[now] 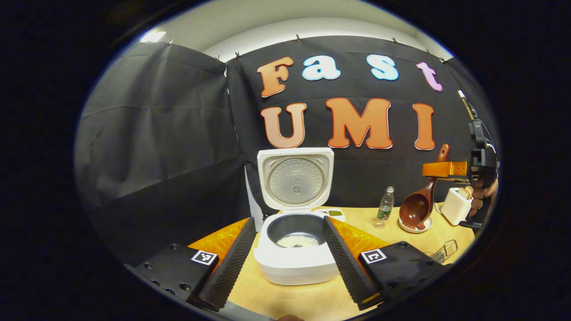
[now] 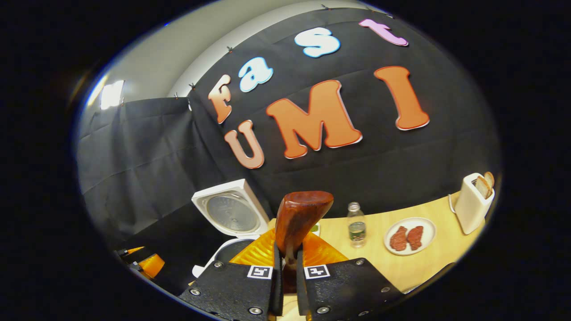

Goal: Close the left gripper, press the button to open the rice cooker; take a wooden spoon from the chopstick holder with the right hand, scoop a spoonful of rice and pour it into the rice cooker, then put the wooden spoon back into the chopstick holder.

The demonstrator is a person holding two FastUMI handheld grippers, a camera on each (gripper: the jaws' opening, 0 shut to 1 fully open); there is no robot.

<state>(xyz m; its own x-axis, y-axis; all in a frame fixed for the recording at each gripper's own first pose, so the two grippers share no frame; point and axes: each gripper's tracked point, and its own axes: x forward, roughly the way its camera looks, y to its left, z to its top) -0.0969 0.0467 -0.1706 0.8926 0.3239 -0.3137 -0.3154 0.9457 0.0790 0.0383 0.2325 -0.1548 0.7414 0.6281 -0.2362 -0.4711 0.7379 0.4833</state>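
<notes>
1. White rice cooker point(image 1: 294, 249) sits on the pale wood table point(image 1: 303, 298), lid point(image 1: 295, 178) standing up, white rice point(image 1: 298, 241) in the dark inner pot; lid marks too small to read.
2. Left gripper point(image 1: 290, 254) has its fingers spread wide either side of the cooker, holding nothing, with bare table in front of the cooker.
3. Right gripper point(image 2: 285, 285) is clamped on the dark brown wooden spoon point(image 2: 296, 223), which is held in the air right of the cooker, bowl hanging down.
4. Clear plastic bottle point(image 1: 386, 206), its label unreadable, stands right of the cooker; past it are a white plate point(image 2: 410, 236) with red pieces and a white toaster point(image 2: 473, 203) near the table edge.
</notes>
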